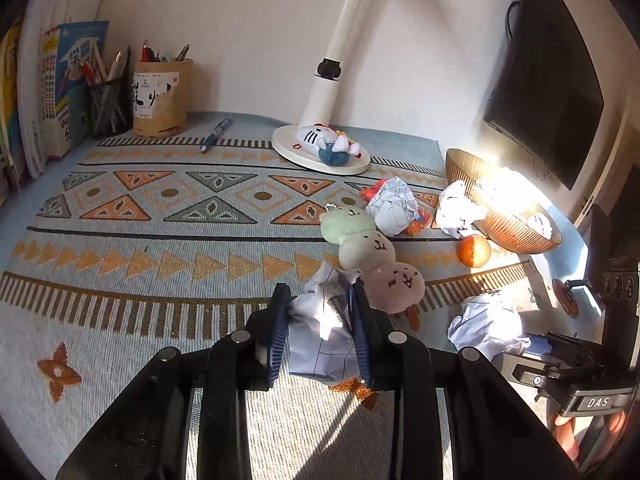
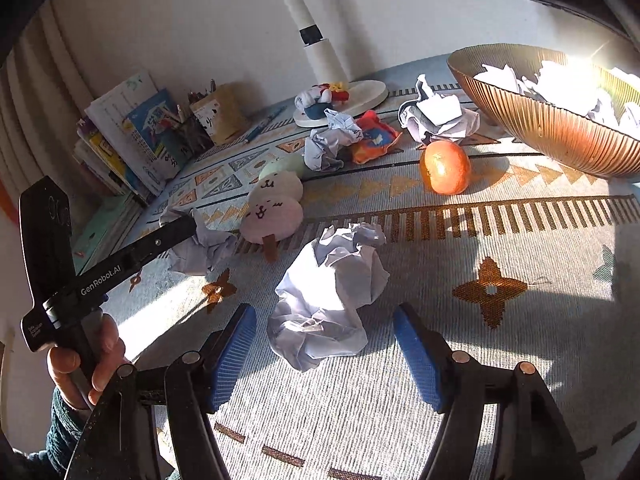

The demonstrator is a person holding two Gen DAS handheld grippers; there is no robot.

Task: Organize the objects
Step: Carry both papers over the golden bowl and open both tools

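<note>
My left gripper point(image 1: 320, 300) is shut on a crumpled paper ball point(image 1: 324, 344), held just above the patterned cloth point(image 1: 160, 248); the right wrist view shows it at the left point(image 2: 176, 236). My right gripper point(image 2: 324, 314) is open, its blue pads apart from a second paper ball point(image 2: 328, 300) that lies on the cloth between the fingers. That ball point(image 1: 486, 328) also shows at the right of the left wrist view. A ribbed brown bowl point(image 2: 540, 128) at the far right holds several crumpled papers. More paper balls point(image 2: 438, 118) point(image 2: 328, 146) lie near it.
An orange point(image 2: 445, 167) sits in front of the bowl. A three-headed plush skewer point(image 1: 368, 248) lies mid-cloth, a cat plush point(image 1: 324, 142) on the white lamp base point(image 1: 360, 166). A pen point(image 1: 216, 136), pen holders point(image 1: 160, 96) and books point(image 1: 60, 92) stand at the back left. A dark monitor point(image 1: 548, 80) hangs right.
</note>
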